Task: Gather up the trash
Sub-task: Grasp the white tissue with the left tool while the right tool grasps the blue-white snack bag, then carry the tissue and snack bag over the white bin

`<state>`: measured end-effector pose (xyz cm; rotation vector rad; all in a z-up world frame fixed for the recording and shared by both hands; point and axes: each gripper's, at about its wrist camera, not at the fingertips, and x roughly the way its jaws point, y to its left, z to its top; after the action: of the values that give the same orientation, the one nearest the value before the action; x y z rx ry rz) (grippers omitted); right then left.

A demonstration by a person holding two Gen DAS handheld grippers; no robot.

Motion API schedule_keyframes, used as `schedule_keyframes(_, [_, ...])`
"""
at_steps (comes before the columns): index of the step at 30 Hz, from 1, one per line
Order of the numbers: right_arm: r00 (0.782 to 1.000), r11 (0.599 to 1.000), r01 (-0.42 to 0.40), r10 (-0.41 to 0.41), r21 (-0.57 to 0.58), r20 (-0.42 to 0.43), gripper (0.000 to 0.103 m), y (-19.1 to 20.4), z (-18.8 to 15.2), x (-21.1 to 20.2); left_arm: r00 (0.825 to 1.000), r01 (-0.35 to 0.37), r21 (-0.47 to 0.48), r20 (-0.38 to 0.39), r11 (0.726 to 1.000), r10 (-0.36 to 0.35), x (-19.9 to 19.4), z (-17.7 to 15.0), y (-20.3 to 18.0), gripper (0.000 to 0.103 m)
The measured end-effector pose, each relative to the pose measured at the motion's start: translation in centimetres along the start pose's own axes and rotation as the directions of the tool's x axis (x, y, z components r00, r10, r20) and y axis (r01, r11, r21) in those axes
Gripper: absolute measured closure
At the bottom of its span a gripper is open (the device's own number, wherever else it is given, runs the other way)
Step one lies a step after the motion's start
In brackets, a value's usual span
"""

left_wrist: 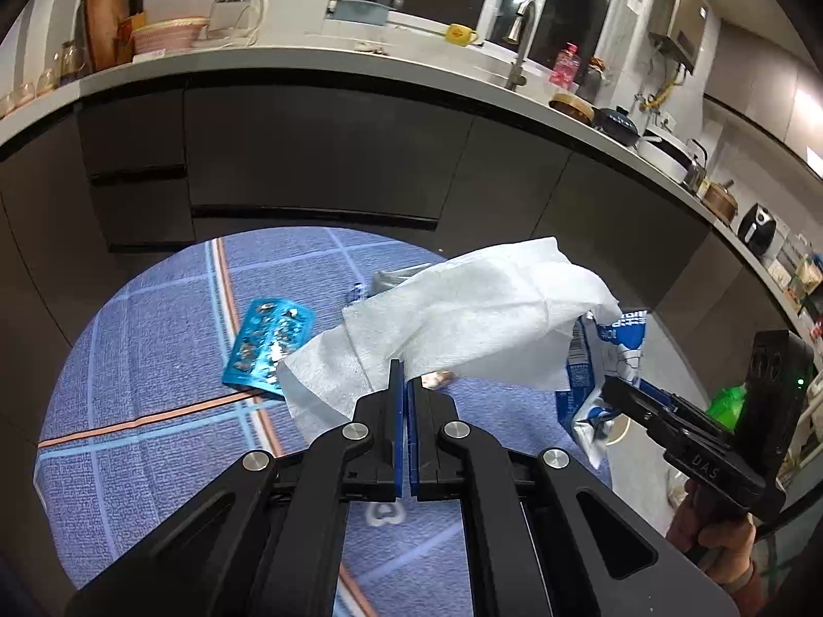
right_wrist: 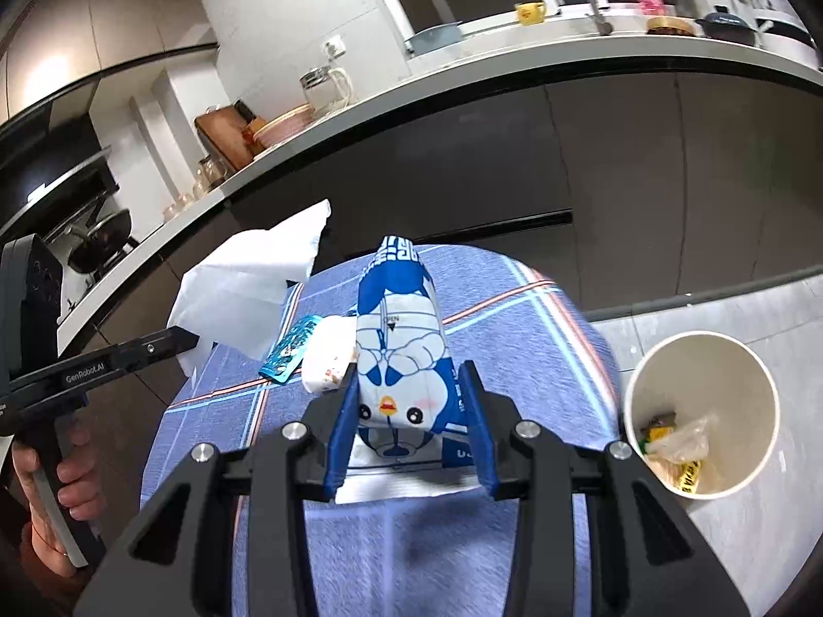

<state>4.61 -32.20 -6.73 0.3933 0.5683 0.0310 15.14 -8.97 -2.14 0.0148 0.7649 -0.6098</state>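
Observation:
My left gripper (left_wrist: 404, 375) is shut on a white paper towel (left_wrist: 463, 308), which hangs lifted above the round table with the blue plaid cloth (left_wrist: 154, 411). In the right wrist view the same gripper (right_wrist: 191, 340) comes in from the left with the towel (right_wrist: 242, 283). My right gripper (right_wrist: 411, 375) is shut on a blue and white penguin-print packet (right_wrist: 398, 339), with its pads pressing both sides. That packet (left_wrist: 625, 347) also shows at the right of the left wrist view. A blue blister pack (left_wrist: 270, 344) lies flat on the cloth.
A white bin (right_wrist: 663, 360) stands on the floor right of the table and holds wrappers. A small white wrapper (right_wrist: 326, 355) lies beside the blister pack (right_wrist: 290, 349). Dark cabinets (left_wrist: 319, 154) under a cluttered counter (left_wrist: 308, 59) run behind the table.

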Motion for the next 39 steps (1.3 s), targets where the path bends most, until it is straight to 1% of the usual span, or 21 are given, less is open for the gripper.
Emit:
schedule_keyframes(4, [0.999,0.999,0.024,-0.025,0.029,0.027,0.064,-2.0,-0.1,-1.7,1.0,0.006,0.04,-0.005,0.999,-0.006,0.3,0.0,-2.8,0.102])
schedule_keyframes(7, [0.998,0.998,0.046,-0.048,0.051,0.041,0.064,-3.7,-0.3,-2.8,1.0,0.014,0.062,-0.013,0.998,-0.013,0.9,0.1,-4.1,0.102])
schedule_keyframes(16, [0.989,0.984,0.116,-0.127,0.137,0.073,0.064,-9.0,-1.4,-5.4,0.996,0.078,0.117,-0.057,0.99,-0.072,4.2,0.9,-10.1,0.102])
schedule_keyframes(22, [0.983,0.972,0.147,-0.164,0.182,0.081,0.064,-12.4,-2.3,-5.7,0.99,0.121,0.164,-0.093,0.979,-0.107,6.9,1.1,-14.1,0.102])
schedule_keyframes(30, [0.978,0.956,0.174,-0.196,0.235,0.071,0.064,-16.7,-3.7,-5.2,0.983,0.121,0.251,-0.165,0.96,-0.08,11.7,0.5,-19.5,0.102])
schedule_keyframes(34, [0.977,0.95,0.182,-0.204,0.254,0.065,0.064,-18.4,-4.1,-4.8,0.982,0.098,0.287,-0.185,0.953,-0.045,14.3,0.1,-21.3,0.102])
schedule_keyframes(37, [0.976,0.945,0.185,-0.208,0.271,0.059,0.064,-19.6,-4.3,-4.3,0.981,0.068,0.316,-0.194,0.946,-0.006,16.6,-0.1,-22.5,0.102])
schedule_keyframes(39, [0.976,0.941,0.189,-0.213,0.279,0.055,0.064,-20.2,-4.3,-4.0,0.979,0.059,0.322,-0.205,0.945,0.009,17.7,-0.3,-22.8,0.102])
